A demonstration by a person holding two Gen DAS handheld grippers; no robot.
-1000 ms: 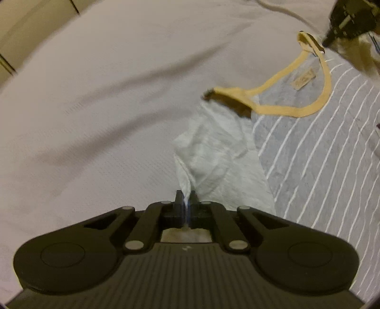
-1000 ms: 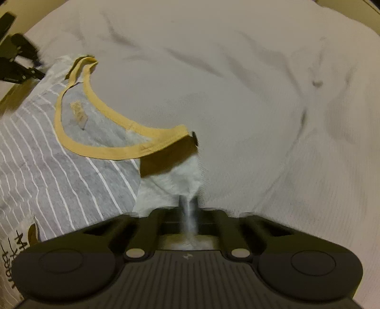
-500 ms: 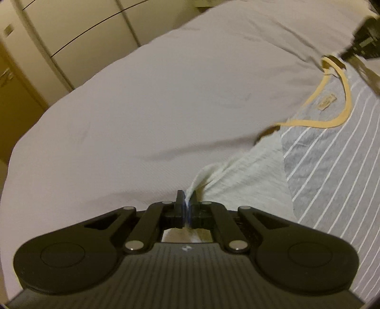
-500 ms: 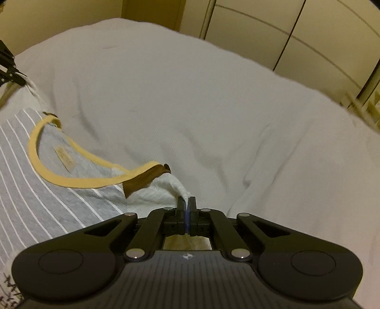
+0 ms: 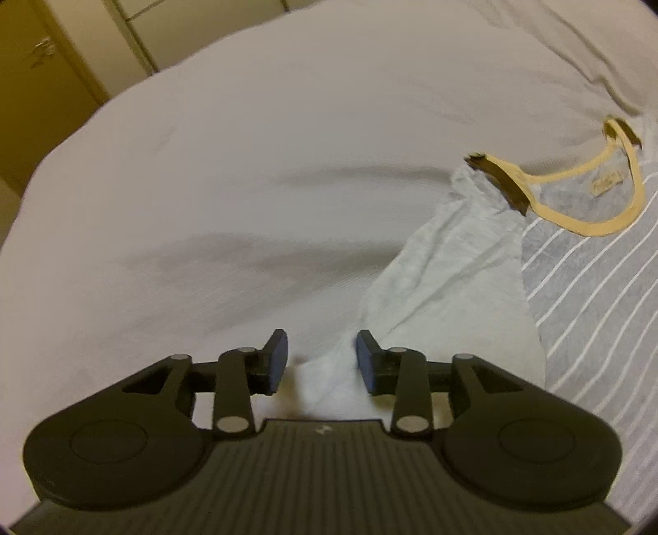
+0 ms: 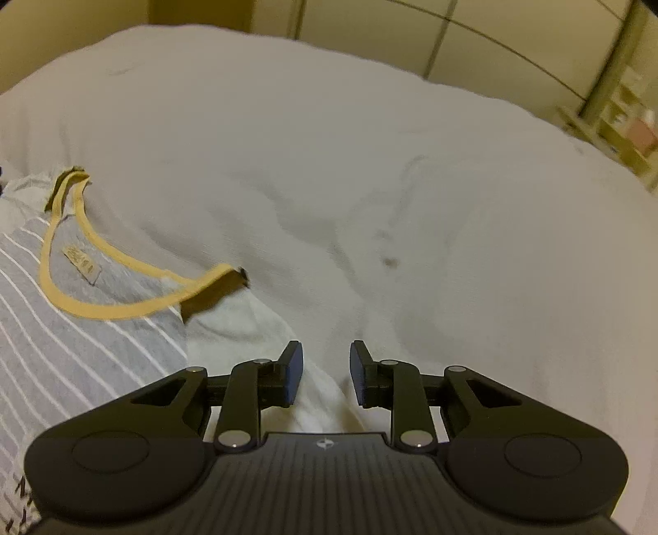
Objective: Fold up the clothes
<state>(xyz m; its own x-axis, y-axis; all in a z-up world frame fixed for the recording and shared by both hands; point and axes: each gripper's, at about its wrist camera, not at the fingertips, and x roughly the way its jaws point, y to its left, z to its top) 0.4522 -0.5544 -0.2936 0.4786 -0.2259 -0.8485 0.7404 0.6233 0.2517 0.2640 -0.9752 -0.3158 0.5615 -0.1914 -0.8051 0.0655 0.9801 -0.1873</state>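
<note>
A grey T-shirt (image 5: 592, 288) with thin white stripes, white sleeves and a yellow neckband (image 5: 592, 224) lies flat on the bed. In the left wrist view its white sleeve (image 5: 448, 284) runs from the collar down to my left gripper (image 5: 322, 357), which stands open with the sleeve tip lying loose between the blue pads. In the right wrist view the striped body (image 6: 74, 354) and yellow neckband (image 6: 111, 310) lie at the left. The other white sleeve (image 6: 263, 329) reaches my right gripper (image 6: 326, 372), also open over the sleeve end.
A pale wrinkled bedsheet (image 5: 246, 185) covers the bed all around the shirt. Cupboard doors (image 6: 473, 37) stand behind the bed, a door with a handle (image 5: 41, 49) at the far left, and a shelf unit (image 6: 625, 123) at the far right.
Both grippers were shut on the sleeve ends, pulling them outward. Now both have opened and let the sleeves drop onto the bed.
</note>
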